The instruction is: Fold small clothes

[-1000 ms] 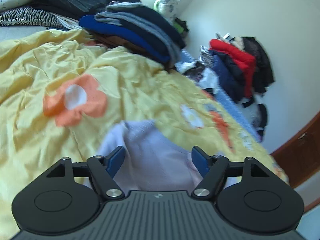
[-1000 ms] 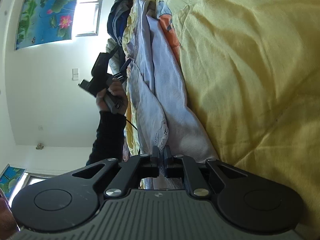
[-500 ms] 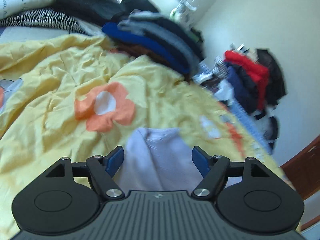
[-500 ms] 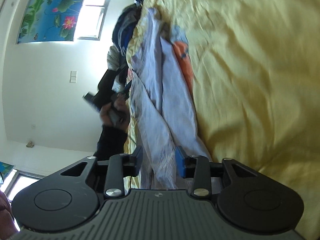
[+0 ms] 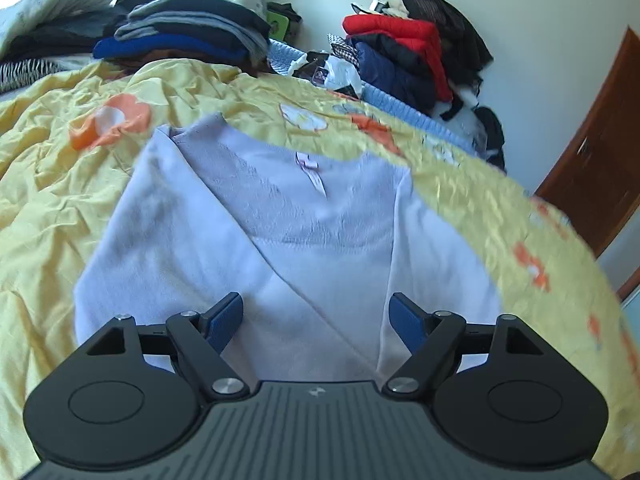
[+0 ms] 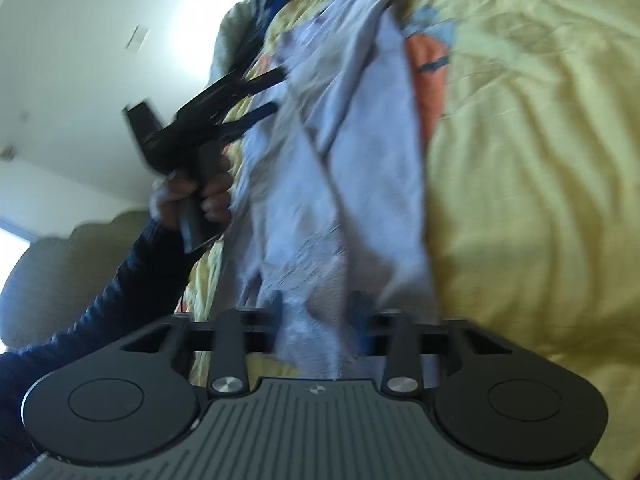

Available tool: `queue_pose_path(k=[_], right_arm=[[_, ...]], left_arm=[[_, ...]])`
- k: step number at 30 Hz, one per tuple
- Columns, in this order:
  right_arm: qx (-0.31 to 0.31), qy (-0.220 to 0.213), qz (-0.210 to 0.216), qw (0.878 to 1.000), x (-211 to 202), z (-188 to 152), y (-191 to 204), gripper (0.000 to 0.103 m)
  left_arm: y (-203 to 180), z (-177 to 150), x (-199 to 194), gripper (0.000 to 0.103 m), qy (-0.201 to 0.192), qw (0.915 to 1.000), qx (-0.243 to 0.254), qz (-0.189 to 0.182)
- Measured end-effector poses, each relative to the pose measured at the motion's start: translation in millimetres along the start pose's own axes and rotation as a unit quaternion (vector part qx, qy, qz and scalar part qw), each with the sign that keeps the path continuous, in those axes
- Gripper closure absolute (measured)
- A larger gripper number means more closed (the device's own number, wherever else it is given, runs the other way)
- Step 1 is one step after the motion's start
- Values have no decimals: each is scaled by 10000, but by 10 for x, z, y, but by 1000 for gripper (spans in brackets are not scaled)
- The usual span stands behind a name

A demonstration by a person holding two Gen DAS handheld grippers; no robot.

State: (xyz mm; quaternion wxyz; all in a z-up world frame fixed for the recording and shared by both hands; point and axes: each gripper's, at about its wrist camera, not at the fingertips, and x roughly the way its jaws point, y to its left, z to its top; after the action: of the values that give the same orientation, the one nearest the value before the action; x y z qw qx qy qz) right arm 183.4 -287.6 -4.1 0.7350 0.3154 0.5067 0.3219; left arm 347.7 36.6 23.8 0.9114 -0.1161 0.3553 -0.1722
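Note:
A small pale lilac garment (image 5: 280, 216) with a tiny pink bow lies spread on the yellow flowered bedcover (image 5: 60, 168). My left gripper (image 5: 316, 316) is open just above its near edge, holding nothing. In the right wrist view the same garment (image 6: 340, 168) lies in folds along the bed. My right gripper (image 6: 318, 312) is open with cloth lying between its blurred fingers. The left gripper (image 6: 256, 96) shows there too, open, held in a hand at the garment's far side.
A stack of folded dark and blue clothes (image 5: 184, 36) sits at the head of the bed. A heap of red and navy jackets (image 5: 404, 52) lies against the wall. A brown door (image 5: 592, 152) stands at right. The person's dark sleeve (image 6: 100, 288) is at left.
My right gripper has opened and let go of the garment. My left gripper has swung over the garment, which now lies spread flat before it.

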Motion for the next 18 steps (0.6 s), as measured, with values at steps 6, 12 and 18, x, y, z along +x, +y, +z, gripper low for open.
queue_pose_path(k=[6, 12, 18], right_arm=[[-562, -620, 80, 9965, -299, -14, 291, 97], [266, 57, -748, 9968, -323, -82, -84, 87], [329, -1020, -336, 9937, -640, 72, -16, 61]], left_arm=[[-171, -210, 35, 16, -250, 9967, 725, 282], [-239, -230, 75, 4, -176, 9946, 989, 275], [-320, -171, -150, 4, -108, 9966, 796, 177]])
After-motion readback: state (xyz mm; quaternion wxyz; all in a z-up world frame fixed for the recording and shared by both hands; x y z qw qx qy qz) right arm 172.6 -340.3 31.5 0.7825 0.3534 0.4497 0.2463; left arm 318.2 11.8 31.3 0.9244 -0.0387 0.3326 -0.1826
